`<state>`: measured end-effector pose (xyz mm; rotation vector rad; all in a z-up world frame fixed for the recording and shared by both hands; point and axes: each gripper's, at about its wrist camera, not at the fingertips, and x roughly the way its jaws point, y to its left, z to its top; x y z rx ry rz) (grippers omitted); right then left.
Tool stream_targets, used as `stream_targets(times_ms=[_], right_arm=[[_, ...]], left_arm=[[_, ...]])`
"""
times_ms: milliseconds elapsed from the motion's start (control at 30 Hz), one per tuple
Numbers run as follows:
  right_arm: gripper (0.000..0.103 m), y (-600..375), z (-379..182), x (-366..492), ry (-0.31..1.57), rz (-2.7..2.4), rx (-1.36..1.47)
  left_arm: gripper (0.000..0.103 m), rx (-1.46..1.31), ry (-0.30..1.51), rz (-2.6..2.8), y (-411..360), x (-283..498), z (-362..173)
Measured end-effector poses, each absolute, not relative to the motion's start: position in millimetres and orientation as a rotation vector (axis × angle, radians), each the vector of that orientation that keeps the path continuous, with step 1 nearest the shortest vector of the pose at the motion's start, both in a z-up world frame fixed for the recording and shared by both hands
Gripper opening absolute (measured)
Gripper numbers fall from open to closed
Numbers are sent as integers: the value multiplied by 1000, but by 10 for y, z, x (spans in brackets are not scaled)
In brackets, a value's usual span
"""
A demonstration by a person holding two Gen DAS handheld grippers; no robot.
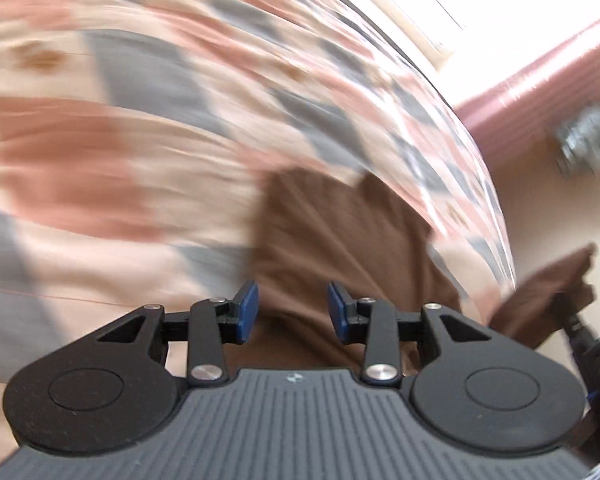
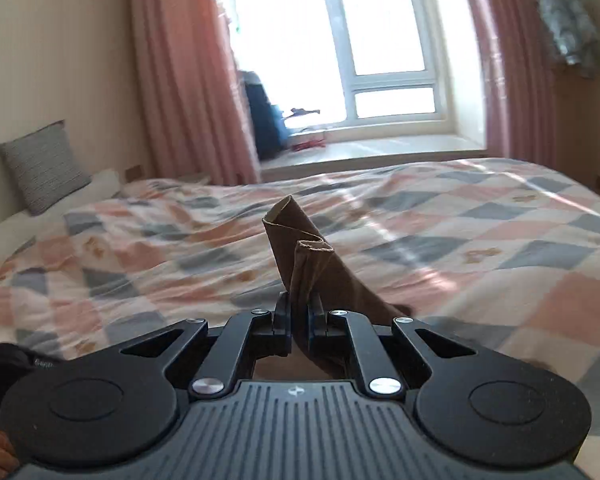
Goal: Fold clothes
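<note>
While the right gripper (image 2: 298,320) pinches a hem of the brown garment (image 2: 300,252), lifting it off the quilt (image 2: 500,240) for folding, the left gripper (image 1: 292,308) hangs open, nothing held, brown cloth spread just ahead of its pads.

No legible text, labels, brands or numbers anywhere.
</note>
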<state>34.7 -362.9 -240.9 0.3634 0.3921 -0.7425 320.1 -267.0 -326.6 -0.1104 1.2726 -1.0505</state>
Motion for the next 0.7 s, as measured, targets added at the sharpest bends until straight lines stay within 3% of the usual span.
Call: stream_targets(times_ms=[33,67,133,267,367,400,433,567,600,667,700], right_arm=[[19,-3550,-2576,573,441,-706,366],[39,-3471,-2744,800,489,-670,368],[54,-3357,-2994,1017,588,-618,377],[58,-3159,-3197,928,676,-598,418],[62,-3193,-3187,558,739,-678,458],[62,-3250,-3164,409,748,-721,466],[62,-3309,-3142,262,755,-765,473],[62,-3553,-3024,-353,745,-965,449],[62,-3610,-3006,-502,743,-1022,418],[62,-3783,-3085,-685,795,-1108,371],[62,-3871,-3160,-756,834,-1127,359]], left_arm=[[34,-131,1280,-1022,-2568,3321,-3313],[35,-147,1296,-994,-2489,3420,-3375],[36,-179,1342,-942,-2367,3622,-3529],[39,-249,1431,-938,-2338,3737,-3791],[51,-289,1490,-999,-2516,3663,-3938],[62,-301,1513,-1016,-2620,3637,-3986],[66,-304,1531,-1028,-2724,3609,-4028],[68,-280,1585,-1033,-3111,3573,-4242],[64,-277,1586,-1042,-3183,3578,-4269],[36,-249,1571,-1076,-3329,3579,-4270],[9,-225,1557,-1104,-3396,3569,-4227]])
